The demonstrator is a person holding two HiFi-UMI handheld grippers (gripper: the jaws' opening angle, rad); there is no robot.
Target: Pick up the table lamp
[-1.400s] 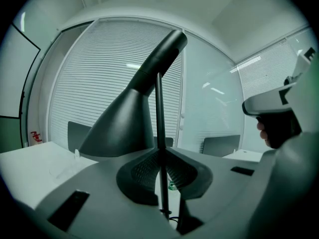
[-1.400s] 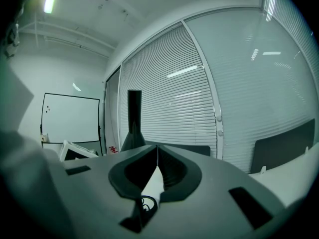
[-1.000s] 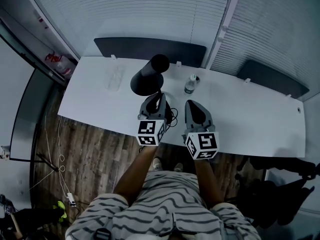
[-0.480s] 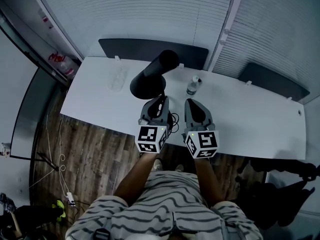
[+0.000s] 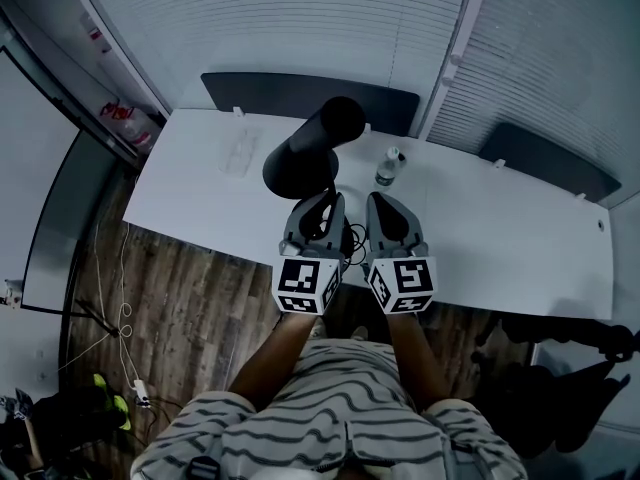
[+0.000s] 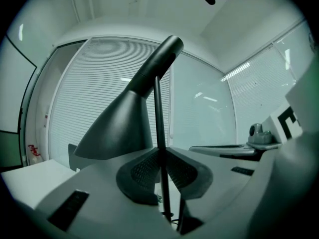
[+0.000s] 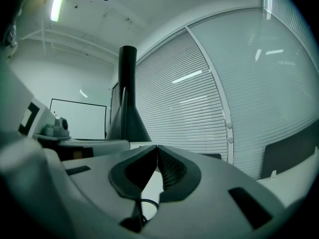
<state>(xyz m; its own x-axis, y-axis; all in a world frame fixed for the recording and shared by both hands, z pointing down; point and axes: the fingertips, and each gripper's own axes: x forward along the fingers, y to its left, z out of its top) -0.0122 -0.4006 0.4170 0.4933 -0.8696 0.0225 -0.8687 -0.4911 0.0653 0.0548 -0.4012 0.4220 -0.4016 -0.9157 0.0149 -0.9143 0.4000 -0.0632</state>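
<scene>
Far left on the white table (image 5: 190, 203), one clear plastic item (image 5: 238, 153) lies flat, too faint to name. Next along, the one and only lamp (image 5: 300, 158): black, cone-shaped shade (image 6: 119, 128) flaring down and left, narrow neck pointing up and right, sitting over the middle of the table. Whether it touches the tabletop can't be told from here.

Now the two grippers, side by side at the near edge, both pointing level. The left gripper (image 5: 328, 203) has its pads clamped on the lamp's thin stem (image 6: 158, 113), which runs straight up through the grip to the neck above. One black cable (image 5: 350, 240) curls on the table just under and between the two tools. The right gripper (image 5: 380, 203) sits just beside its partner, pads pressed together with nothing between them; the lamp stands off to its left.

Right of the lamp, one small bottle (image 5: 387, 170) stands upright, apart from both lamp and grippers. Nothing blocks the lamp on that side.

Behind the table stand two dark panels: one (image 5: 280, 93) directly behind the lamp, the other (image 5: 550, 158) well off to the right. Closed blinds (image 5: 300, 18) fill the wall beyond.
</scene>
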